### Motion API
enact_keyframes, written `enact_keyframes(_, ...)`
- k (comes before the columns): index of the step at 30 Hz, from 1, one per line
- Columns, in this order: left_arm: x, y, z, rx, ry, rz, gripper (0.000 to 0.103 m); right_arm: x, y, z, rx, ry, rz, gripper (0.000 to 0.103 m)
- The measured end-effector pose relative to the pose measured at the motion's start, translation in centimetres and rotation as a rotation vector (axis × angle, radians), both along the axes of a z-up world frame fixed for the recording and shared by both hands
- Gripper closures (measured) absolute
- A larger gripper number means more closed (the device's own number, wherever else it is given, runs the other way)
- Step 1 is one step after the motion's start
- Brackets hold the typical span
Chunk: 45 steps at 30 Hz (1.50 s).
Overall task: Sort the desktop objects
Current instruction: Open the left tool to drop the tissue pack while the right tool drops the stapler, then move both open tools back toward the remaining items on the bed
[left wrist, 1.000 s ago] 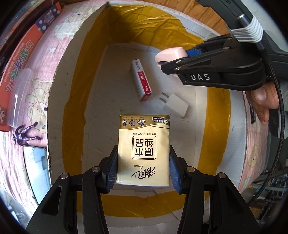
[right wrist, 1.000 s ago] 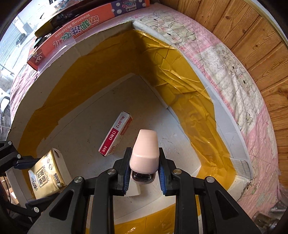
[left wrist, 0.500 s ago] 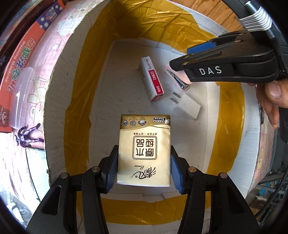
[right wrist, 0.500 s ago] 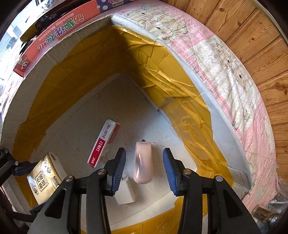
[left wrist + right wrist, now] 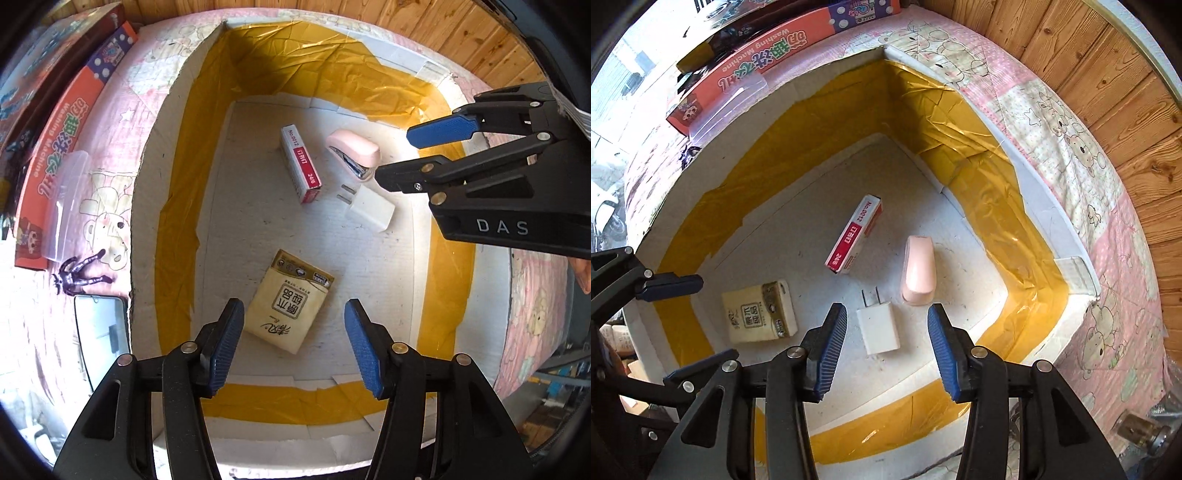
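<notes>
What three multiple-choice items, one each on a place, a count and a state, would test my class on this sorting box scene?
1. Where does the tissue pack lie?
A. On the box floor
B. On the pink cloth
C. In the left gripper

2. How many objects lie inside the cardboard box?
A. Two
B. Four
C. Six

3. How are the left gripper and right gripper?
A. Both shut
B. One shut
C. Both open

Answers: 1 A, it rests flat on the floor; 2 B, tissue pack, staple box, pink stapler, white charger plug; 3 C, both sets of jaws stand apart, holding nothing.
</notes>
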<state>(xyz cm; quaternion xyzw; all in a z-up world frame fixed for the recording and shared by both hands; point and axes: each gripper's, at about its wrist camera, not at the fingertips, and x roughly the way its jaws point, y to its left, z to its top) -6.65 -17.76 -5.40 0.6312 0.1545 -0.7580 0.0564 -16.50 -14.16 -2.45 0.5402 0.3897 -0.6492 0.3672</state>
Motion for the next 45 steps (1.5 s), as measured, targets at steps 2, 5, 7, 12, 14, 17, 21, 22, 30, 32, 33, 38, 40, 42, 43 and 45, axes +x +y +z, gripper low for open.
enact_keyframes(2,0.8,0.2,0.6,-0.003,0.005,-0.002,0.044,0.9,0.4,0.6,-0.002,0.0,0.012,0.054)
enact_keyframes(5,2.0,0.2,1.6,-0.009,0.014,-0.007,0.044,2.2,1.3,1.4,-0.007,-0.005,0.03,0.051)
enact_keyframes(7,1.3,1.3,2.4,-0.016,0.021,-0.01,0.044,3.1,1.9,1.9,-0.005,-0.004,0.04,0.05)
enact_keyframes(12,1.9,2.4,3.5,-0.02,0.039,-0.014,0.044,4.2,3.4,3.4,-0.012,0.0,0.065,0.049)
enact_keyframes(14,2.7,2.9,4.1,-0.023,0.049,-0.02,0.044,3.8,4.7,3.2,-0.016,0.005,0.075,0.049)
enact_keyframes(17,3.3,3.5,4.7,-0.03,0.059,-0.025,0.044,3.1,5.8,3.3,-0.031,0.006,0.082,0.049)
enact_keyframes(21,4.2,4.3,5.4,-0.032,0.067,-0.036,0.044,4.7,6.2,3.0,-0.049,0.018,0.093,0.048)
enact_keyframes(22,4.5,4.5,5.7,-0.034,0.07,-0.041,0.044,5.0,6.4,3.0,-0.051,0.022,0.096,0.048)
enact_keyframes(30,6.6,6.4,6.8,-0.04,0.096,-0.066,0.044,6.9,8.7,3.2,-0.06,0.054,0.122,0.044)
enact_keyframes(32,7.1,6.8,7.0,-0.036,0.103,-0.07,0.044,7.3,9.3,3.1,-0.069,0.054,0.123,0.044)
enact_keyframes(33,7.4,7.0,7.0,-0.037,0.105,-0.073,0.044,7.5,9.6,3.0,-0.074,0.059,0.125,0.044)
enact_keyframes(38,9.1,8.4,8.1,-0.091,0.16,-0.077,0.044,8.9,10.9,2.9,-0.102,0.089,0.142,0.044)
enact_keyframes(40,9.8,9.2,8.8,-0.117,0.198,-0.094,0.044,9.5,11.5,3.0,-0.12,0.104,0.15,0.044)
enact_keyframes(42,10.6,10.0,9.4,-0.127,0.234,-0.104,0.044,10.0,12.1,3.4,-0.144,0.129,0.158,0.044)
enact_keyframes(43,11.0,10.3,9.7,-0.126,0.253,-0.11,0.044,10.3,12.4,3.5,-0.156,0.144,0.16,0.044)
enact_keyframes(45,11.7,10.9,10.0,-0.126,0.287,-0.109,0.044,10.8,13.0,3.8,-0.189,0.171,0.16,0.044)
